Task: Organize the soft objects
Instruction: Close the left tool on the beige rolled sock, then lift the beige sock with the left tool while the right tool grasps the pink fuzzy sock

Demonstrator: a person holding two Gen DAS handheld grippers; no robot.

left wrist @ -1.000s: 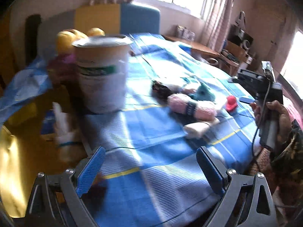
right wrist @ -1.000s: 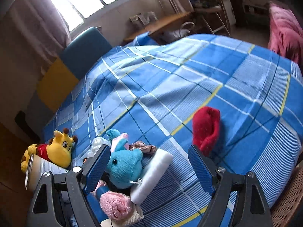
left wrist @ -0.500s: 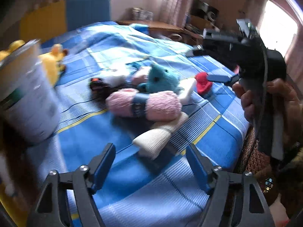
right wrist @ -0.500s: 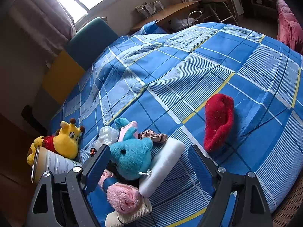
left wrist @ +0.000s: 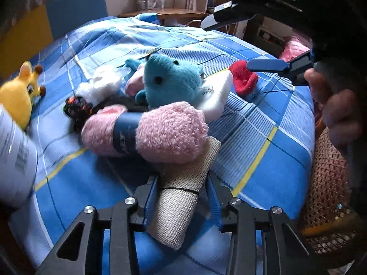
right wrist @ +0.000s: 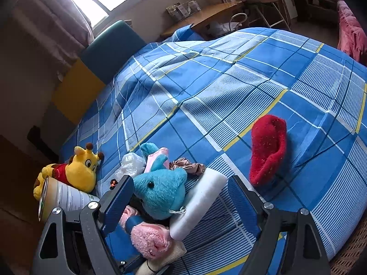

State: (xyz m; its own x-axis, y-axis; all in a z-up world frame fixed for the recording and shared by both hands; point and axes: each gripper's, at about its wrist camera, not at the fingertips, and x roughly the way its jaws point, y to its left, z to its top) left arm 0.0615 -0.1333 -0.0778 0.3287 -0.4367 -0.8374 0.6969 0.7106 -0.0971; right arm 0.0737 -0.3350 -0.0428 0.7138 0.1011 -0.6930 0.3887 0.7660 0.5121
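A pile of soft things lies on the blue checked cloth (left wrist: 263, 137): a teal plush (left wrist: 169, 82) (right wrist: 160, 190), a pink fluffy roll with a blue band (left wrist: 149, 133) (right wrist: 149, 236), a white foam roll (left wrist: 218, 96) (right wrist: 199, 204) and a beige mesh roll (left wrist: 181, 204). My left gripper (left wrist: 182, 183) is closed on the beige mesh roll, one finger on each side. A red sock (right wrist: 268, 149) (left wrist: 243, 80) lies apart to the right. My right gripper (right wrist: 181, 197) is open and empty above the teal plush and foam roll.
A yellow giraffe plush (right wrist: 78, 169) (left wrist: 18, 94) lies at the left beside a white tin can (right wrist: 64, 199) (left wrist: 13, 160). A white plastic bag (right wrist: 130, 165) and a brown scrunchie (right wrist: 190, 167) sit behind the pile. A woven chair (left wrist: 328, 183) stands at the cloth's right edge.
My left gripper has moved forward onto the beige mesh roll and closed on it. The right gripper has shifted slightly, staying open above the pile.
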